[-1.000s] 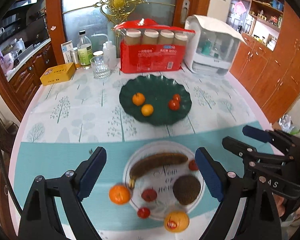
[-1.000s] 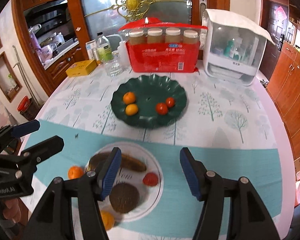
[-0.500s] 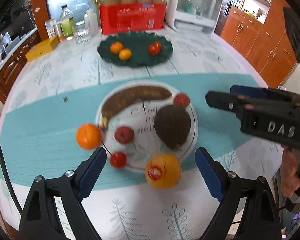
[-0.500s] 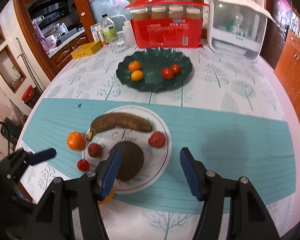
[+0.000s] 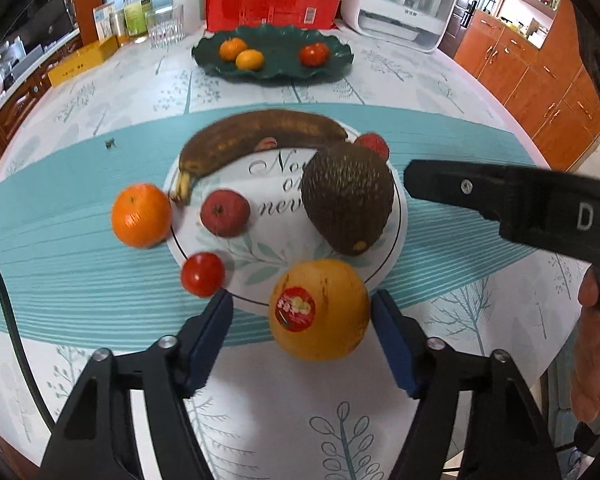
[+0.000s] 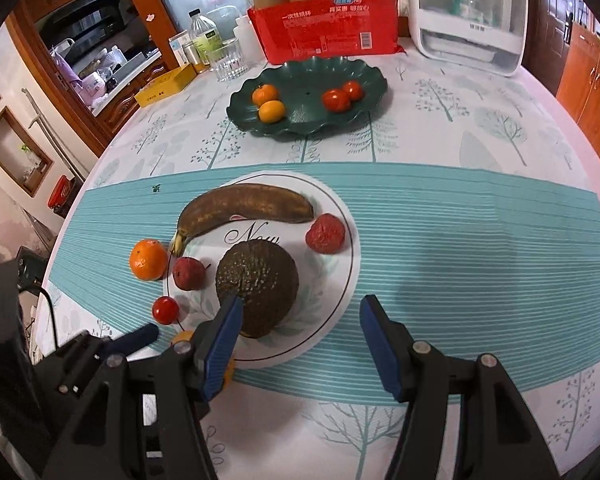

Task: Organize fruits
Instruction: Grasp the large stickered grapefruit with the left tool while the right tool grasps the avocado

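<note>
A white plate point(image 5: 398, 216) holds a brown banana point(image 5: 256, 136), a dark avocado point(image 5: 346, 198), a small red apple point(image 5: 225, 213) and a red lychee-like fruit point(image 6: 325, 234). A yellow-orange fruit with a sticker point(image 5: 319, 309) lies at the plate's near edge, between the open jaws of my left gripper point(image 5: 302, 336), not touching them. An orange point(image 5: 141, 215) and a cherry tomato point(image 5: 202, 274) lie left of the plate. My right gripper point(image 6: 300, 340) is open and empty over the plate's near right side. A green dish point(image 6: 308, 120) holds two oranges and two tomatoes.
At the table's far side stand a red package of jars point(image 6: 328, 28), a white appliance point(image 6: 470, 20), a glass point(image 6: 228, 60), bottles and a yellow box point(image 6: 162, 86). Wooden cabinets stand to the right. The table's front edge is close below both grippers.
Both grippers have moved forward and down toward the white plate. My left gripper now has the stickered fruit between its open jaws. The fruits have not moved.
</note>
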`<state>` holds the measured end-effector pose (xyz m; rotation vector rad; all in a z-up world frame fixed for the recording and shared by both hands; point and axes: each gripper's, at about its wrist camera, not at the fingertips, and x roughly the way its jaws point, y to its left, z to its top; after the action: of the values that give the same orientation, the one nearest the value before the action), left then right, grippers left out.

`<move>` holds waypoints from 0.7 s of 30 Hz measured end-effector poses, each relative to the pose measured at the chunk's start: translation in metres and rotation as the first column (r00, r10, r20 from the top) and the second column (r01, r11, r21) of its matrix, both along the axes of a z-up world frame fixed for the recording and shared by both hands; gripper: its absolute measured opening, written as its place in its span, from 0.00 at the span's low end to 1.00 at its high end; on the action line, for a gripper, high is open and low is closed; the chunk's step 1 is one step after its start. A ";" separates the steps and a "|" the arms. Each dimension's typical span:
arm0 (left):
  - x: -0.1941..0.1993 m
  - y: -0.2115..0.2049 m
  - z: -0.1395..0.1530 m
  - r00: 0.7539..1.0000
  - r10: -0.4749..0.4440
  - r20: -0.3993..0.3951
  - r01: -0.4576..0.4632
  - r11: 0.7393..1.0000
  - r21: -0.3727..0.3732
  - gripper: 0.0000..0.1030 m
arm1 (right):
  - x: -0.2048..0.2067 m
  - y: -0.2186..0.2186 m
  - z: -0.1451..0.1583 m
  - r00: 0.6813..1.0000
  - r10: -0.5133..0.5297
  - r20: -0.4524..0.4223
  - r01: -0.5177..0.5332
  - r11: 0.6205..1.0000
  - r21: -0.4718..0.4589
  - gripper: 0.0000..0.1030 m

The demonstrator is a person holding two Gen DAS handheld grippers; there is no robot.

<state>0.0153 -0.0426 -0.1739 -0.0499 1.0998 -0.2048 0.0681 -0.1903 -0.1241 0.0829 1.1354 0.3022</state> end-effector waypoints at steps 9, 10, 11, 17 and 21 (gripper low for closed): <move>-0.001 0.005 -0.010 1.000 0.002 -0.023 -0.003 0.998 -0.057 0.47 | 0.009 0.016 -0.015 0.999 0.023 -0.043 -0.022 1.000 0.019 0.60; -0.002 0.006 -0.010 1.000 0.005 -0.022 -0.006 0.998 -0.055 0.47 | 0.011 0.018 -0.017 0.999 0.025 -0.047 -0.024 0.999 0.021 0.60; -0.001 0.007 -0.010 1.000 0.009 -0.022 -0.010 0.998 -0.054 0.47 | 0.012 0.019 -0.018 0.998 0.028 -0.050 -0.026 0.999 0.023 0.60; -0.005 0.023 -0.006 0.999 0.050 -0.020 -0.051 0.997 -0.057 0.47 | 0.018 0.027 -0.026 0.997 0.043 -0.069 -0.040 0.999 0.036 0.60; -0.008 0.032 0.002 0.998 0.069 -0.004 -0.069 0.996 -0.058 0.47 | 0.023 0.034 -0.032 0.995 0.054 -0.084 -0.051 0.998 0.038 0.62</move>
<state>0.0068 -0.0104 -0.1719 -0.1403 1.0927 -0.1745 0.0909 -0.1563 -0.1558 0.0981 1.2185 0.3684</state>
